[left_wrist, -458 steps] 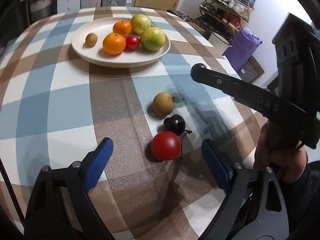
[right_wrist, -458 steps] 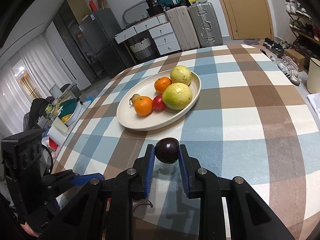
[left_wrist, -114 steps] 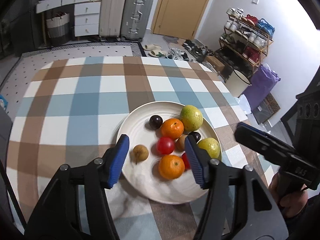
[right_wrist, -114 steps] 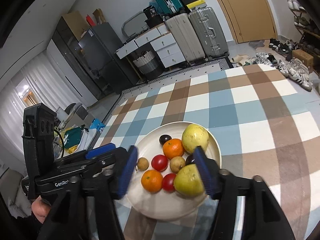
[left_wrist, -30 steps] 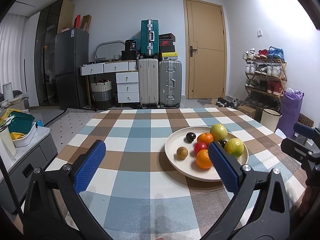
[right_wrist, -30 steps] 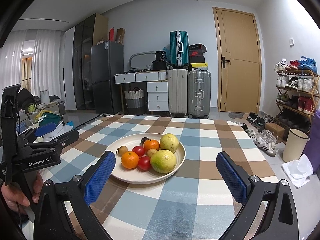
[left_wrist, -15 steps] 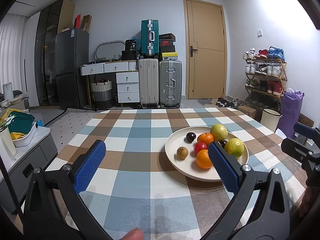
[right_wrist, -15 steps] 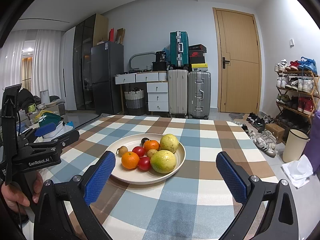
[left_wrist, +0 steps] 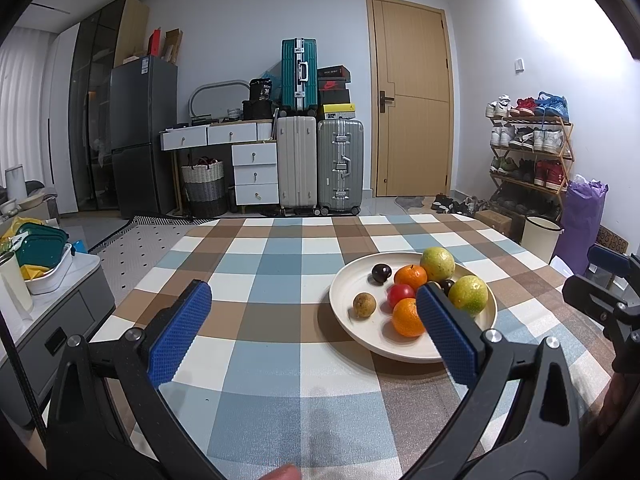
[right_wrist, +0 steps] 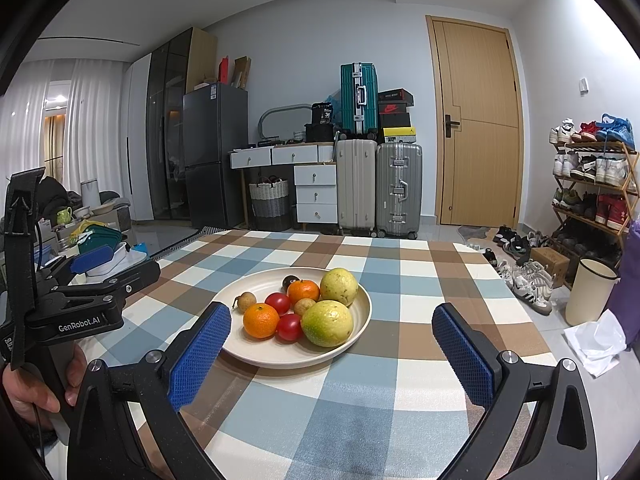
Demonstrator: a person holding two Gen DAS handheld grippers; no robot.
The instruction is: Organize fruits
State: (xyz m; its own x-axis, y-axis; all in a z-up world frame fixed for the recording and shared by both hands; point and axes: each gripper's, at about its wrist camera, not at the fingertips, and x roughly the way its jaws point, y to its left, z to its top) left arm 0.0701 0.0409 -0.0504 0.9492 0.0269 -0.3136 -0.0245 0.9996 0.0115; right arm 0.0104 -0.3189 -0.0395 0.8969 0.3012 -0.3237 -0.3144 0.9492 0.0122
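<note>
Black tongs (right_wrist: 331,347), blue textured pads (right_wrist: 199,354), silver screws, "GenRobot.AI" lettering.

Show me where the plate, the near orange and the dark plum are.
plate (right_wrist: 362,312), right wrist view, right rim.
near orange (right_wrist: 261,320), right wrist view, middle of its peel.
dark plum (left_wrist: 381,272), left wrist view, its centre.

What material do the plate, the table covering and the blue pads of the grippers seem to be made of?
The plate looks like glazed ceramic or melamine: cream, smooth, with a soft sheen; which one I cannot tell. The table covering seems to be wipeable vinyl or oilcloth: a printed check with a fine embossed grain and a dull shine. The blue pads look like moulded rubber or soft plastic, with a fine knurled grid.
</note>
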